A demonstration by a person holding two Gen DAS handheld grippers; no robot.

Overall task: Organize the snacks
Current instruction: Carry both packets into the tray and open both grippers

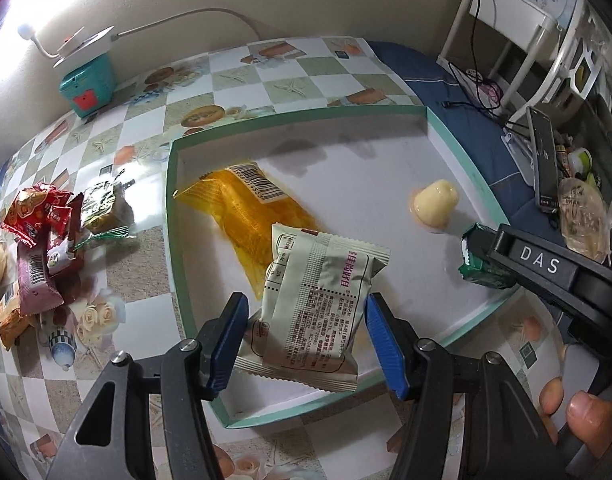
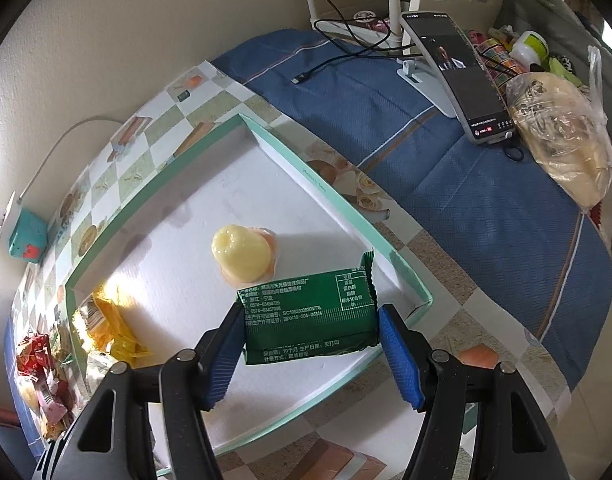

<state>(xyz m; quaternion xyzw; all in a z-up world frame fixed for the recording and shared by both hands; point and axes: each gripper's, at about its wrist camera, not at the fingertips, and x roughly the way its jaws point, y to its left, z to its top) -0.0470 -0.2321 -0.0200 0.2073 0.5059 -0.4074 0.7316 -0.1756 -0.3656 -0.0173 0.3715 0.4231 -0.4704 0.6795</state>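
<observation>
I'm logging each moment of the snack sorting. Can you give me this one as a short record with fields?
left claw: closed on the pale packet, over the box
right claw: closed on the green packet, over the box near its corner
box: white inside, green rim; holds an orange packet and a jelly cup
still outside: pile of snacks on the table, left of the box

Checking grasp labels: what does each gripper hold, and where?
Left tongs: pale packet, by its side edges. Right tongs: green packet, by its ends.
</observation>
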